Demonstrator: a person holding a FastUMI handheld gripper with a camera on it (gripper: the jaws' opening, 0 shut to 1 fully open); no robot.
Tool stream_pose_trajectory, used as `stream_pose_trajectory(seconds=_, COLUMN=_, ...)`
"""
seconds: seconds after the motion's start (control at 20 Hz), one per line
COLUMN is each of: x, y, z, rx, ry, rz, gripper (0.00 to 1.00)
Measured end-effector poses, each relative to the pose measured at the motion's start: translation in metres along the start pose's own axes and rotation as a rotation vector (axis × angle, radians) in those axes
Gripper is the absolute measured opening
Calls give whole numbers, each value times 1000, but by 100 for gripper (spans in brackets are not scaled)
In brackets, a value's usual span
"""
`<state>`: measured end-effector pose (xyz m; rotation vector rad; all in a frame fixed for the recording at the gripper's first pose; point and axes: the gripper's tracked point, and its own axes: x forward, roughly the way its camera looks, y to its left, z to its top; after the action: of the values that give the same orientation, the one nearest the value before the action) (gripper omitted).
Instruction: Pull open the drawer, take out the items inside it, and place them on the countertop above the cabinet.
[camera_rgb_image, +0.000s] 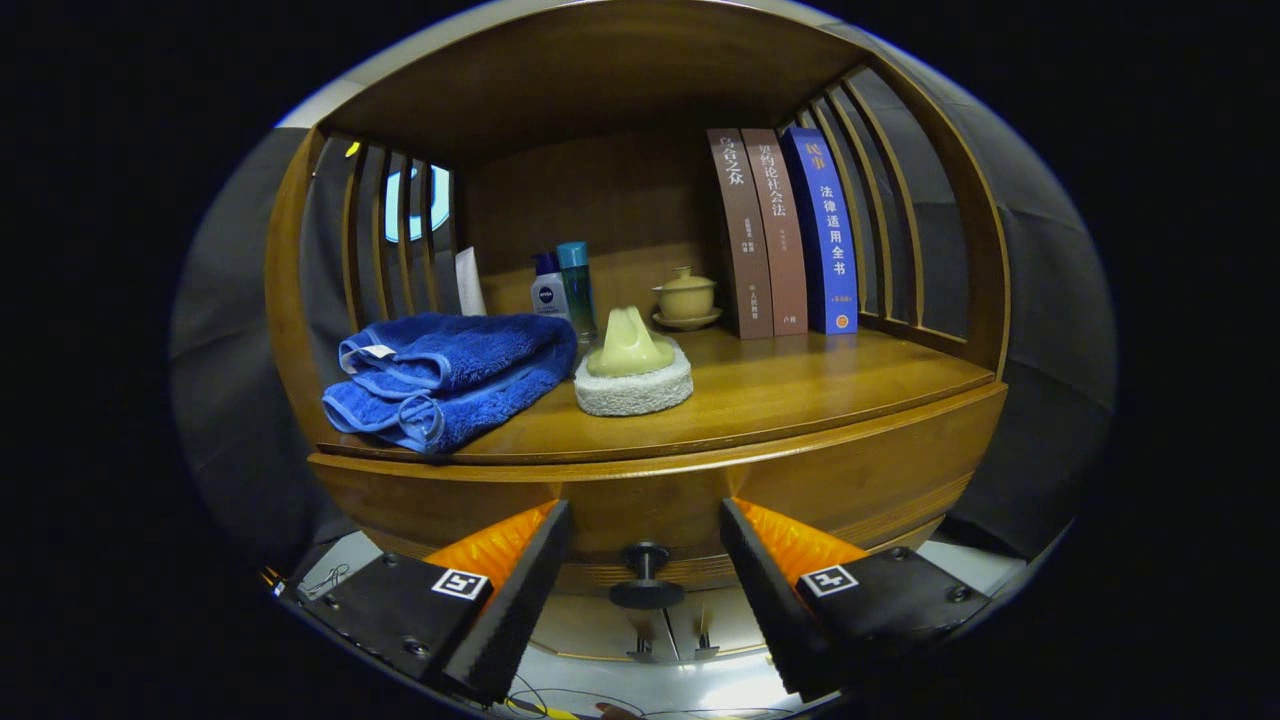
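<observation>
Dark booth cloth surrounds a brown wooden cabinet (640, 250) with slatted sides. Gripper (645, 575) spread wide, holding nothing; the small dark round drawer knob (645, 575) sits between the fingers, untouched. Drawer front (850, 480) lies flush, shut. On the wooden countertop (800, 390) beyond: folded blue towel (450, 375), pale soap-like lump on a white sponge pad (633, 375). Either these came from the drawer, or its contents remain inside; cannot tell.

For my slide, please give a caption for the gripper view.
Open gripper lined up on the closed drawer's knob, below a towel.
</observation>
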<state>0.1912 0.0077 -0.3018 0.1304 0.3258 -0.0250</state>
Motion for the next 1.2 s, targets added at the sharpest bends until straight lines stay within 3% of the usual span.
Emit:
stream_pose_trajectory(seconds=0.9, x=-21, y=1, z=5, rx=-11, ry=3, rz=15, gripper=99)
stream_pose_trajectory(seconds=1.2, x=-68, y=8, z=61, rx=-19, ry=-70, rz=51, gripper=99)
